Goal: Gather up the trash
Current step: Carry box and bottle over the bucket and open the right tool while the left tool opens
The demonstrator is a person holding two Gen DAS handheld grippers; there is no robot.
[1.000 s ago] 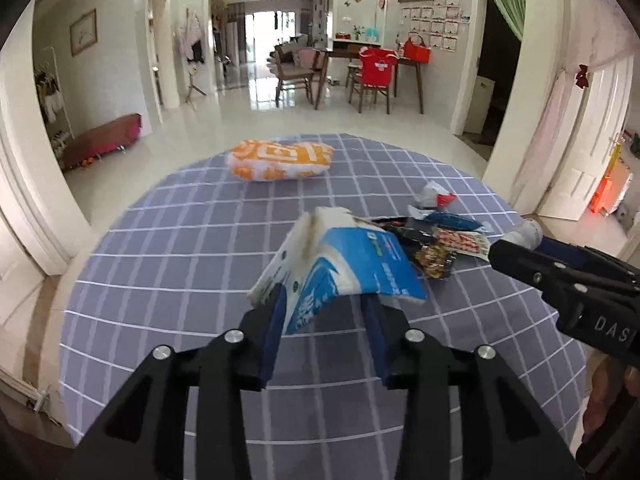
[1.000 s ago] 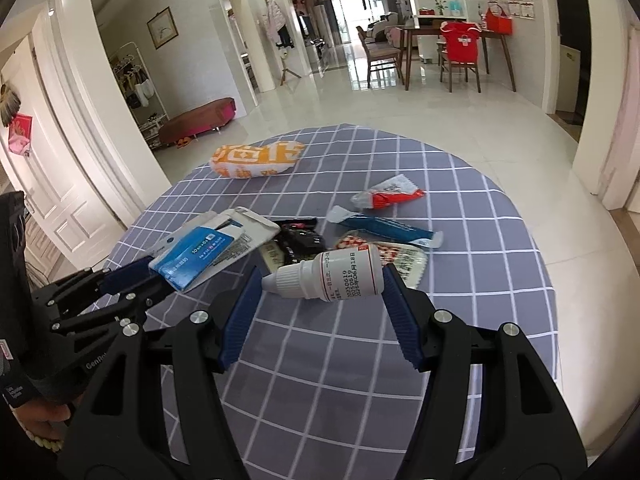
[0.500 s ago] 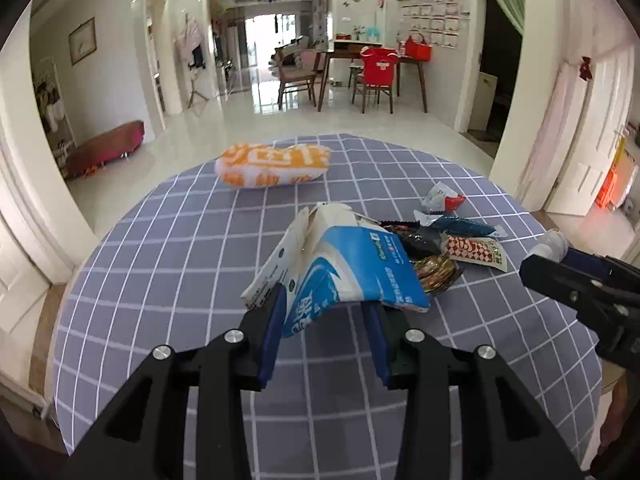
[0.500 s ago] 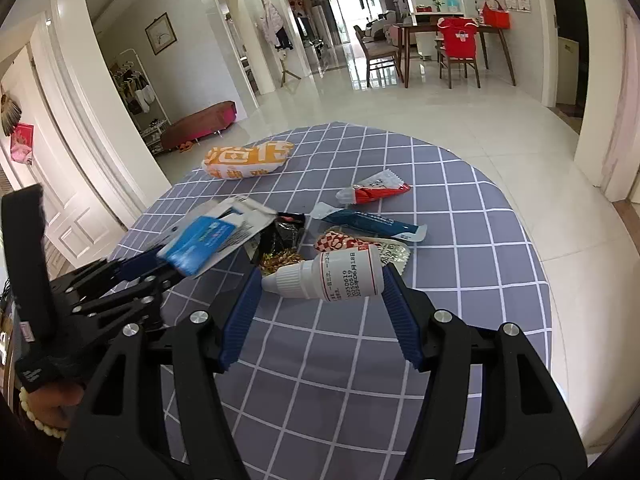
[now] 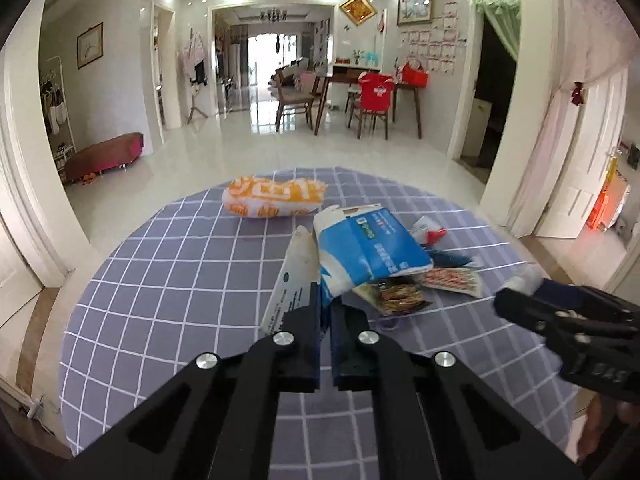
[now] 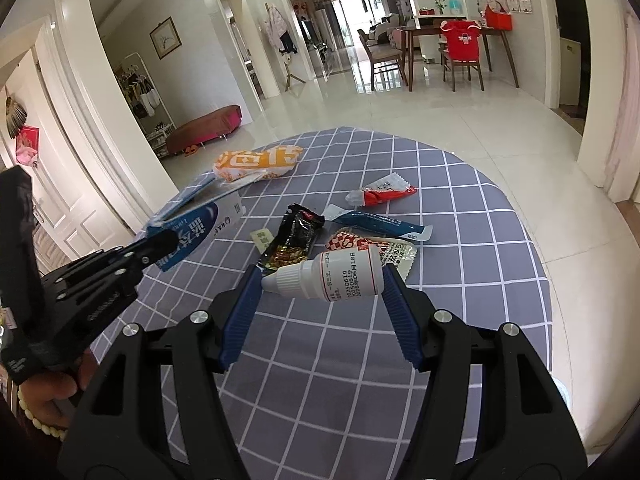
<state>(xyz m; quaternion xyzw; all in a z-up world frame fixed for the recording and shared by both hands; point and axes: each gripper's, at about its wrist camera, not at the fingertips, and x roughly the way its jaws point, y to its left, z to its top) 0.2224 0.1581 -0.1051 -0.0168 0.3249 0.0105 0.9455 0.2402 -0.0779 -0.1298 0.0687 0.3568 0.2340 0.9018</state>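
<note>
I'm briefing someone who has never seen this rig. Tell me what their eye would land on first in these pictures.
First, the blue and white carton, flattened and pinched at its near edge in the left gripper, whose jaws have just closed on it above the checked tablecloth. Next, the white dropper bottle, held sideways between the pads of the right gripper. Beyond them, the orange snack bag lies alone at the table's far side.

We hold a small white dropper bottle crosswise between the jaws of our right gripper, its nozzle pointing left, above the checked bench. Beyond it lie a black wrapper, a blue sachet, a red-and-white sachet and an orange bag. At left, our left gripper pinches a flattened blue-and-white carton.
</note>
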